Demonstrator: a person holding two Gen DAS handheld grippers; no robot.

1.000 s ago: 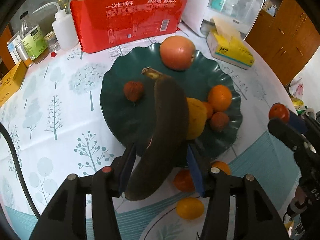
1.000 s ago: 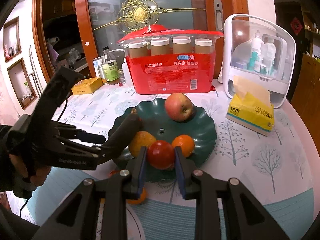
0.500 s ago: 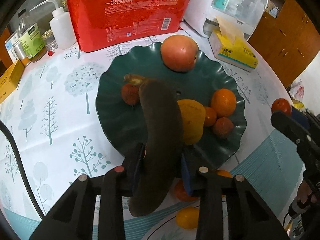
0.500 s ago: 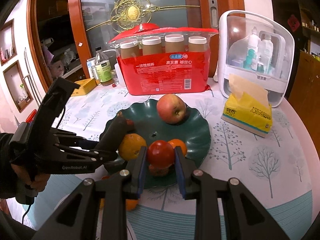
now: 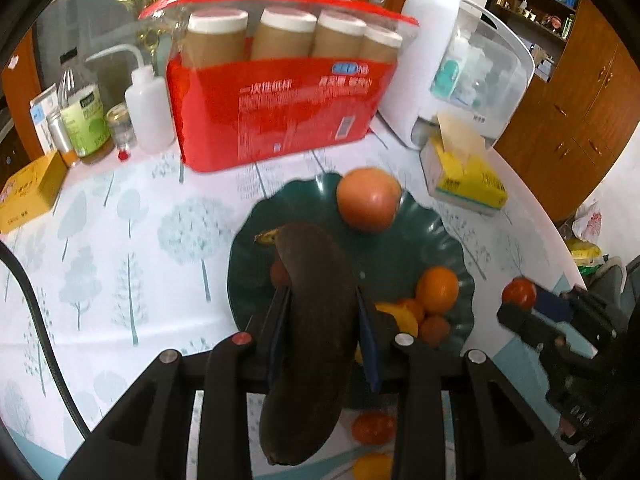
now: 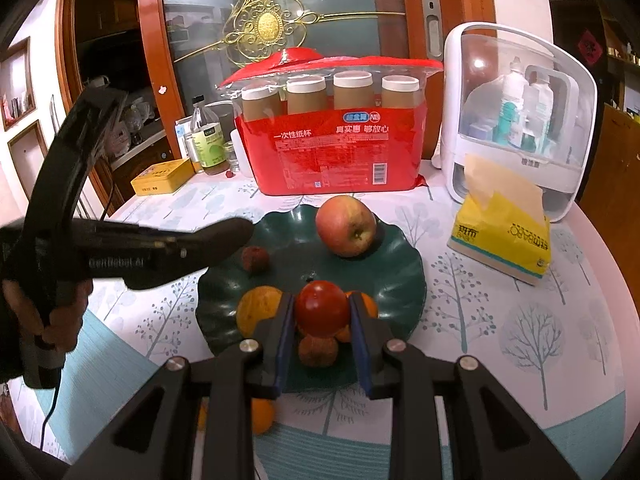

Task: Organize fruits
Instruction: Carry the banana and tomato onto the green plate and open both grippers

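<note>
Carrying fruit to the dish is the step in hand, judging by both grippers hanging over the dark green scalloped plate with a piece each. Farthest left on the tree-print tablecloth, a yellow box and some bottles stand well clear of the work. Next comes the left gripper, its blue-padded fingers clamped on the sides of a very dark, overripe banana, which is lifted above the left half of the plate with its stem end pointing away toward the red pack of paper cups. Under it a small red fruit lies on the plate, and further back an apple rests near the far rim. Right of centre, the right gripper is closed on a red tomato, held over the near side of the plate just above a yellow fruit, an orange and a brownish one. A few more fruits lie off the plate on the near side. Farthest right sit a tissue box and a white cabinet. The next move probably calls for lowering the banana into the bare left stretch, clear of the small red fruit, then letting go gently, since so soft a banana could bruise or split.
</note>
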